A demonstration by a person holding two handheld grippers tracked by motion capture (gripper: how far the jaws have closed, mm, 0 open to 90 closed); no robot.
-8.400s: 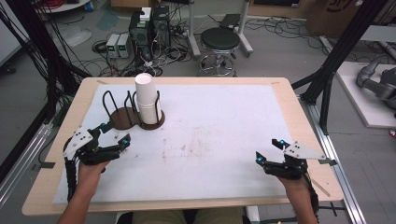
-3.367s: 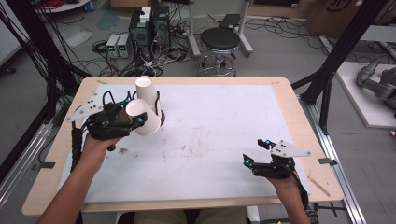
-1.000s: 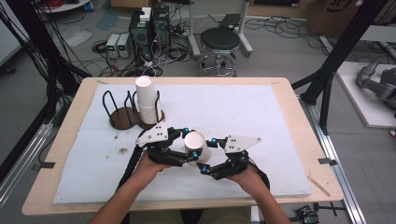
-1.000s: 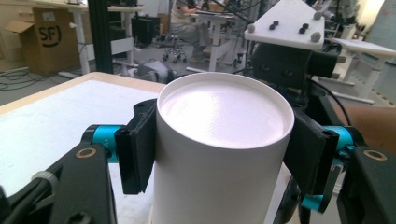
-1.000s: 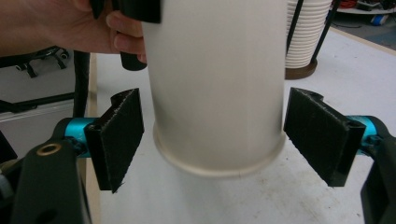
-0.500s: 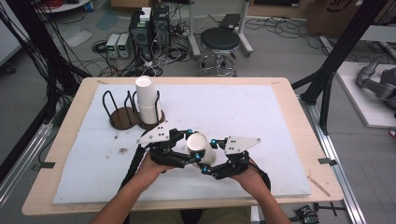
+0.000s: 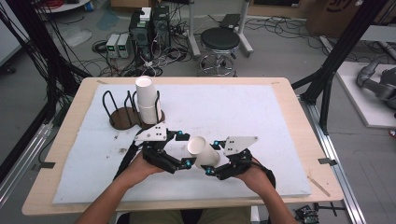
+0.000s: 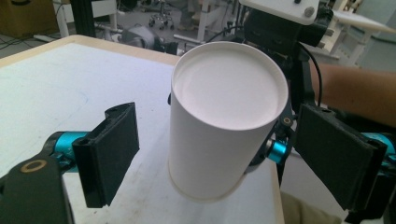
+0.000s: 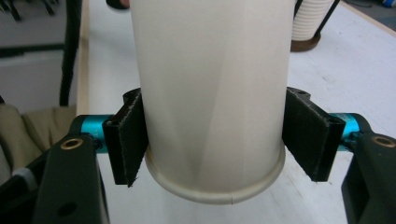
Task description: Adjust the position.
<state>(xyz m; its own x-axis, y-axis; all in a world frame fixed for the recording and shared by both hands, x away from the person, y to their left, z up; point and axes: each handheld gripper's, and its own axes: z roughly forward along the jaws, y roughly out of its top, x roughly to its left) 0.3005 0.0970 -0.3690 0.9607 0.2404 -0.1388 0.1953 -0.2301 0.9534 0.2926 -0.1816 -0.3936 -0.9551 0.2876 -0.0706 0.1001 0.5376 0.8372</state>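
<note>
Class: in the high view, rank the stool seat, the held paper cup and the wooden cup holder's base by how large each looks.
1. Wooden base
2. Stool seat, farther off, so unsure
3. Held paper cup

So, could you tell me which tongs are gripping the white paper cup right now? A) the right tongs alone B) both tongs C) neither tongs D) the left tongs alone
A: in the right gripper view the right tongs press both sides of the paper cup, while the left tongs stand open with gaps around it.
</note>
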